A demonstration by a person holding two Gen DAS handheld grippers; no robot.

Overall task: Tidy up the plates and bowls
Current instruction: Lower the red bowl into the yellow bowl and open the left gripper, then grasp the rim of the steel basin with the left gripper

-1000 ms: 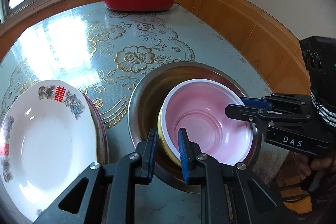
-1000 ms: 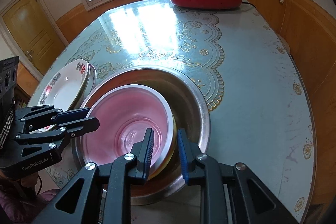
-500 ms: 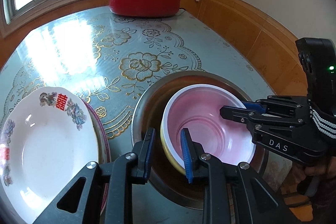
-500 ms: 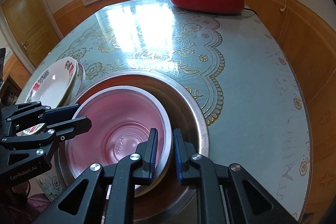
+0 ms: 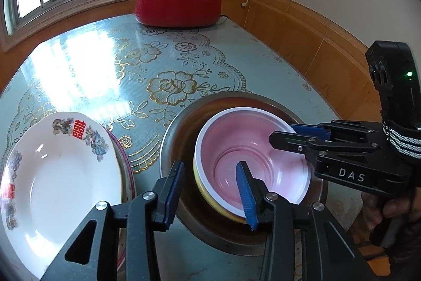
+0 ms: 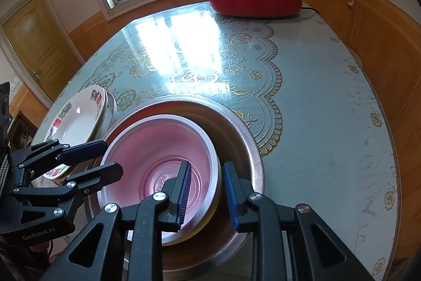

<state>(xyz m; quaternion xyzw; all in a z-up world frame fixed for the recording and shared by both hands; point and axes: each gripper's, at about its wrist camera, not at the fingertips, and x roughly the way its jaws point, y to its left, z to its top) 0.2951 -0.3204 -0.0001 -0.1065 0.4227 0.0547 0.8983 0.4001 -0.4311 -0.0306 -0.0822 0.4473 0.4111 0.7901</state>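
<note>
Both grippers, left [image 5: 210, 191] and right [image 6: 206, 191], are opening off the pink bowl [image 5: 252, 159] nested inside the steel basin [image 6: 252, 154], so I'd back straight out without tipping it.

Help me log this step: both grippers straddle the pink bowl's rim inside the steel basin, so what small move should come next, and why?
Probably draw both grippers up and back off the rim. The pink bowl already sits nested in the steel basin, and the left gripper and right gripper are both opening, their pads standing clear of the rim between them, so the bowl looks placed.
</note>
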